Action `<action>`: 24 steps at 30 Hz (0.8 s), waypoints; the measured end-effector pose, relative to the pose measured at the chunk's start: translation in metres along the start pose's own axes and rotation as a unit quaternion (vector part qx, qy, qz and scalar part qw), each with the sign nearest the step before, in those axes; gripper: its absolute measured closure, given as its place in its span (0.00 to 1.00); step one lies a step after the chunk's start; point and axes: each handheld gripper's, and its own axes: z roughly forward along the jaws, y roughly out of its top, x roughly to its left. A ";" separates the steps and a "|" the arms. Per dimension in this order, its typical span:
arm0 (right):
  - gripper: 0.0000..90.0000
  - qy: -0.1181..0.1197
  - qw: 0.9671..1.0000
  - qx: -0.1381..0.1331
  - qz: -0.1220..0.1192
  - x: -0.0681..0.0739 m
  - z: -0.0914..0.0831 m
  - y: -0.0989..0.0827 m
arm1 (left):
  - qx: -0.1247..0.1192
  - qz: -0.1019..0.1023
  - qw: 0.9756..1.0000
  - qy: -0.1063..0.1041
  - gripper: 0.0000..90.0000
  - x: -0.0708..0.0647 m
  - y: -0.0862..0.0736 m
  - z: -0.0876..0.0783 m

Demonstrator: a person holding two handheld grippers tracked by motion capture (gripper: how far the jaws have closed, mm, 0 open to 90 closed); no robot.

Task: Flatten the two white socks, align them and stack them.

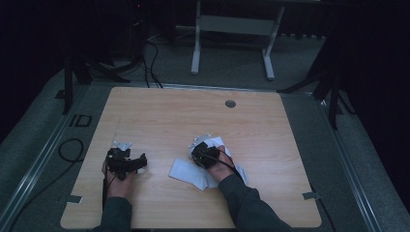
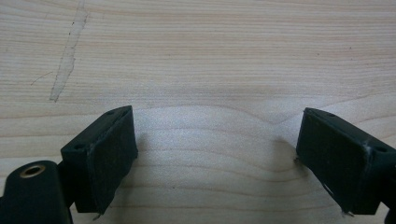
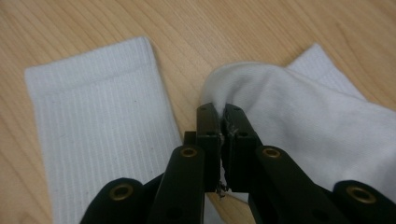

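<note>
Two white socks lie at the front middle of the wooden table [image 1: 270, 130]. One ribbed sock [image 3: 98, 126] [image 1: 183, 171] lies flat. The other sock [image 3: 317, 121] [image 1: 221, 143] is bunched up to its right. My right gripper [image 3: 222, 122] [image 1: 203, 154] is shut, its tips pinching the raised edge of the bunched sock. My left gripper [image 2: 217, 137] [image 1: 130, 162] is at the front left, apart from the socks. It is held low over bare wood with its jaws wide open and nothing between them.
A round grey grommet [image 1: 230, 103] sits near the table's far edge. A pale scratch [image 2: 67, 56] marks the wood ahead of the left gripper. Beyond the table stand a white desk frame [image 1: 232, 43] and black stand legs [image 1: 96, 67]. A cable [image 1: 70, 150] loops off the left edge.
</note>
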 end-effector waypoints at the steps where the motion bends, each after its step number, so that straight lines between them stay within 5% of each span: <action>1: 0.96 -0.001 1.000 -0.004 0.001 0.000 -0.003 0.000 | 0.000 0.000 1.000 0.000 0.13 0.000 0.000 0.000; 9: 0.96 -0.008 0.999 -0.039 0.009 -0.007 -0.031 0.000 | 0.000 -0.001 1.000 0.000 0.13 0.000 0.000 0.000; 16: 0.96 -0.029 0.998 -0.058 0.020 -0.032 -0.057 -0.002 | -0.001 -0.002 1.000 0.000 0.13 0.000 0.000 0.000; 24: 0.96 -0.040 0.995 -0.071 0.062 -0.061 -0.075 -0.016 | -0.002 -0.001 1.000 0.000 0.13 0.000 0.000 0.000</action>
